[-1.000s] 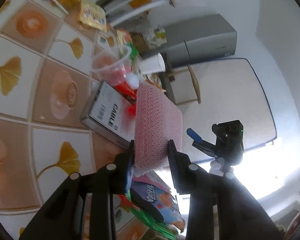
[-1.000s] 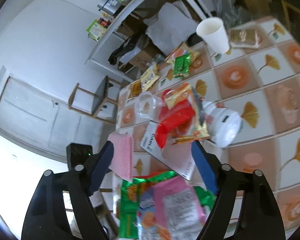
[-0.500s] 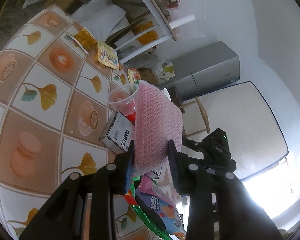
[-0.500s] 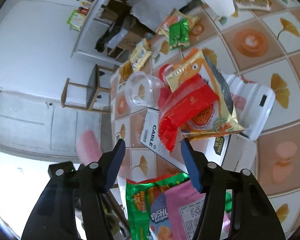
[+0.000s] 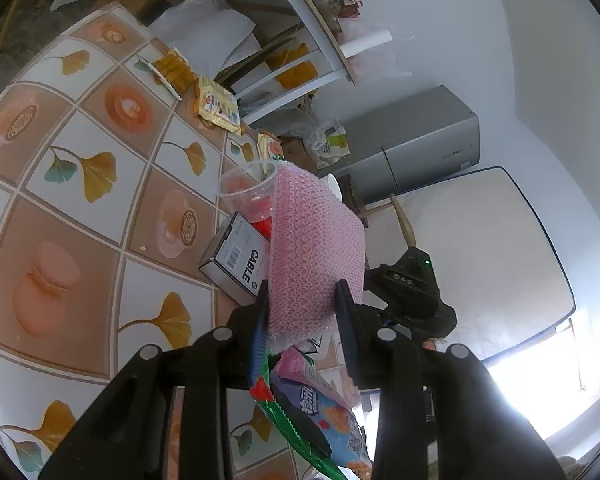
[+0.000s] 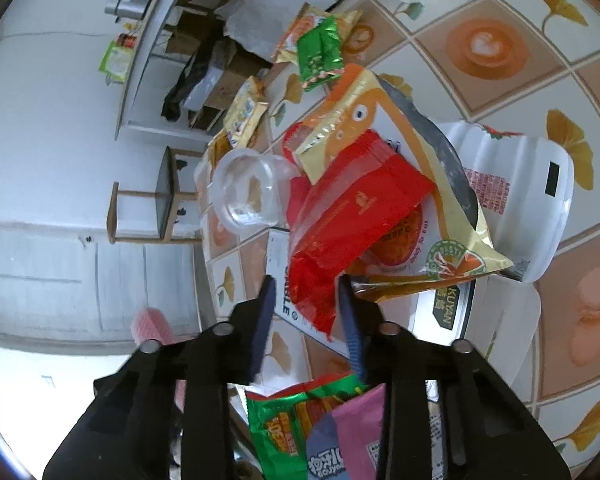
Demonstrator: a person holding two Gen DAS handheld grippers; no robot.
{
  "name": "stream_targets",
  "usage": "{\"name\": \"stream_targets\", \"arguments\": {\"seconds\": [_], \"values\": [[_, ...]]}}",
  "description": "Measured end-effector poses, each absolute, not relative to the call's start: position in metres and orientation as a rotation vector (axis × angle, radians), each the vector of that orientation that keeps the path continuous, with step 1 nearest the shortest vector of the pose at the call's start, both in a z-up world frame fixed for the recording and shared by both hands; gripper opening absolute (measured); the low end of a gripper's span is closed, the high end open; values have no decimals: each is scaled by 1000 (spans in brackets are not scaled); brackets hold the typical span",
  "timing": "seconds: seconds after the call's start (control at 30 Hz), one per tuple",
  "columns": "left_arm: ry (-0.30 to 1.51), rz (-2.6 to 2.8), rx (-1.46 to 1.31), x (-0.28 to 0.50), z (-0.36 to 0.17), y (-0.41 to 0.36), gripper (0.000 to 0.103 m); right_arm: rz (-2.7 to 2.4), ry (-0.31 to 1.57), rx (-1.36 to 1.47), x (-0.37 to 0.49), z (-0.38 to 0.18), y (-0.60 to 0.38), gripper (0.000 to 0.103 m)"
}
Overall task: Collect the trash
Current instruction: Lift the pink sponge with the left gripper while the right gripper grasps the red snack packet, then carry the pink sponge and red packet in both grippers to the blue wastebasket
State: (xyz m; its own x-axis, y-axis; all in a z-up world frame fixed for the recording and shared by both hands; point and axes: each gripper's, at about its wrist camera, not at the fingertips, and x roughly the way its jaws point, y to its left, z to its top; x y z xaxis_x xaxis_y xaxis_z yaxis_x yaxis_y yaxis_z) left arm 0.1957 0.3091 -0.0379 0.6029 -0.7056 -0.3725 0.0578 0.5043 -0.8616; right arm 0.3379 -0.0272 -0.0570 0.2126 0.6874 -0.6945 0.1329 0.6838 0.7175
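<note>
The middle of the tiled surface [image 6: 512, 92] is blocked by a heap around the cable box [image 5: 236, 258]: a red wrapper [image 6: 352, 216], a gold snack bag [image 6: 384, 152] and a white bottle [image 6: 528, 200] are piled on it, with a clear cup [image 6: 244, 192] touching its far end. Nearer than the box, 2 overlapping packets [image 6: 312, 420] take up the edge. Bare tiles are left open to the box's side [image 5: 72, 240], in the left wrist view.

Nubbly pink sponge [image 5: 314, 248], glossy red plastic wrapper [image 6: 348, 216], clear smooth plastic cup [image 6: 244, 190], matt cardboard box [image 5: 240, 258], glossy patterned tablecloth [image 5: 80, 208].
</note>
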Motion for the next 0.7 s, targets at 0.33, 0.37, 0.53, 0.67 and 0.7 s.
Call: {"name": "stream_targets", "arguments": {"seconds": [0.33,0.37,0.53,0.67,0.7], "values": [[796,-531,-942,195,-39,308,30,455,1293,796,329,-53,-32,17],[792,-530,-943,195,-39,308,30,464,1282,789,328,-50,-31,17],[774,-523,-950,193,-37,309,30,511,1237,761,322,-32,-29,16],[753,-523,-959,191,-33,311,30,554,1210,754,317,-17,-29,16],[746,-524,-961,190,-31,311,30,568,1203,752,314,-13,-29,16]]}}
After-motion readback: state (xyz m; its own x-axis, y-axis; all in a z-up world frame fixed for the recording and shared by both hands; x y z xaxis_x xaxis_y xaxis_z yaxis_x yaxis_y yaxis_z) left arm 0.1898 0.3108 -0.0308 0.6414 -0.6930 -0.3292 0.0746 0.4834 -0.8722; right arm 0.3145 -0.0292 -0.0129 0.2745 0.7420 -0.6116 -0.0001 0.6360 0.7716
